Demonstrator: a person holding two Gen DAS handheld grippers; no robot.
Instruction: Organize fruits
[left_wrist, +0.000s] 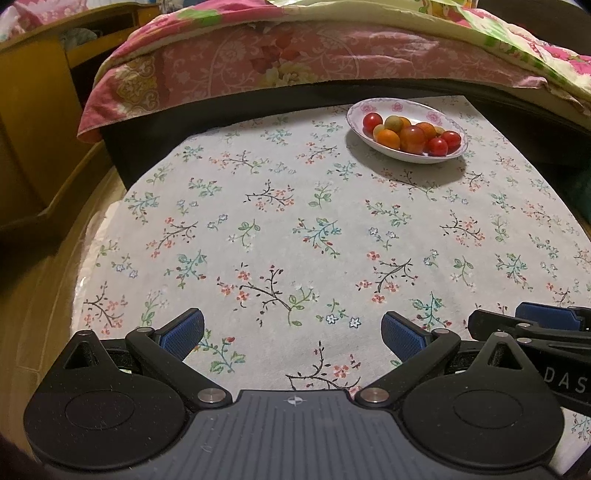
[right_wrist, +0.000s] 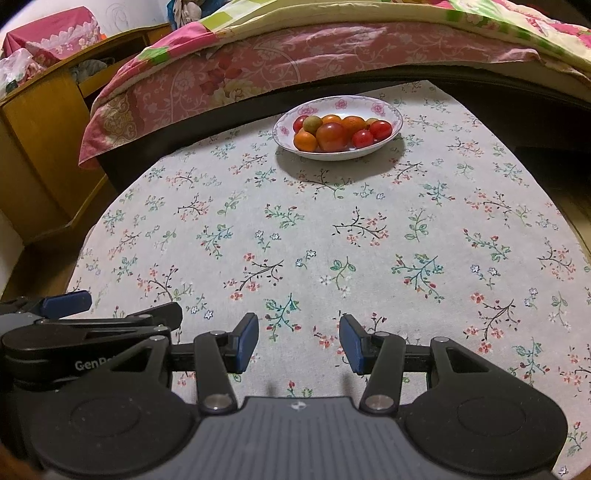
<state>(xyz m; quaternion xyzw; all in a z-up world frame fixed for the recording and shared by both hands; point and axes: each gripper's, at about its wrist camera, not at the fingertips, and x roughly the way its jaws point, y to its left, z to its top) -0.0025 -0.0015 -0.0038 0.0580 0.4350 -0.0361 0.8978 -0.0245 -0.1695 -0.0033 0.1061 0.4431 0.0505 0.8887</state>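
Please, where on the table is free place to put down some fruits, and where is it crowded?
The floral tablecloth is bare between the bowl and both grippers, and also left of the bowl. The left gripper and right gripper are open and empty. Only the bowl is crowded, with fruits piled together.

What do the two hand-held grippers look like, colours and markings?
Both match: the left hand-held gripper and the right hand-held gripper have black linkage arms with silver pivot pins, blue textured pads on the fingers, round black side housings and a ribbed grey body with a small crosshair mark. White lettering on the sides is only partly readable. No cables or sleeves are in view.
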